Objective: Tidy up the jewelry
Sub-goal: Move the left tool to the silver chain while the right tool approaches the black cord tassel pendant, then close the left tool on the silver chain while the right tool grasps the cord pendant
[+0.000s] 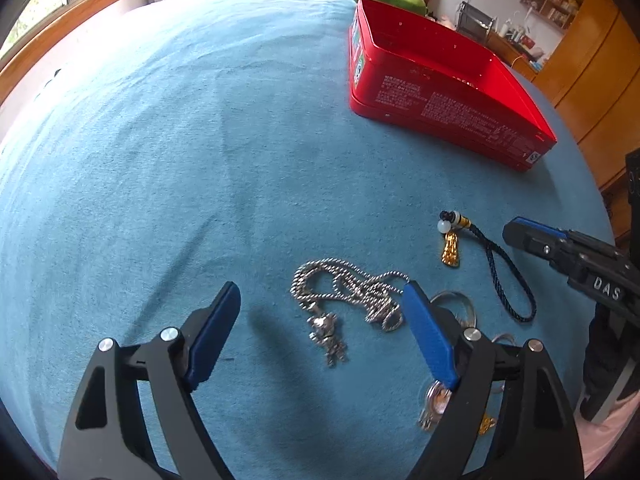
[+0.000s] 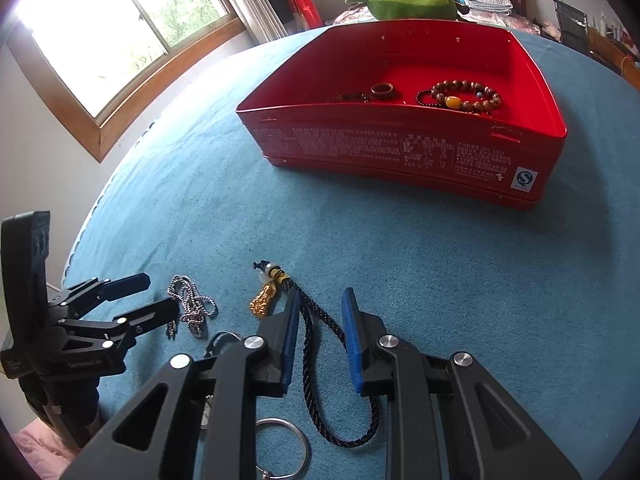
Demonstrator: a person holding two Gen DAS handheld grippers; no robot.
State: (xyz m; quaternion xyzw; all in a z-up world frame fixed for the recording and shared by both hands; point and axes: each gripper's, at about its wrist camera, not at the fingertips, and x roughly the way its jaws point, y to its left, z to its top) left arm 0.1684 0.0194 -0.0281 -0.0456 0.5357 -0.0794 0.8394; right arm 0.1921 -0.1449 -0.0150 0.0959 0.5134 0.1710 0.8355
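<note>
The left gripper (image 1: 320,304) was matte black, with flat triangular cut-outs in its arms and round silver screw heads at each pivot. Its fingers (image 1: 426,332) carried smooth blue pads. The right gripper (image 2: 320,336) had the same black frame, silver screws and blue pads (image 2: 352,340). In the left wrist view its black body bore the white letters "DAS".
</note>
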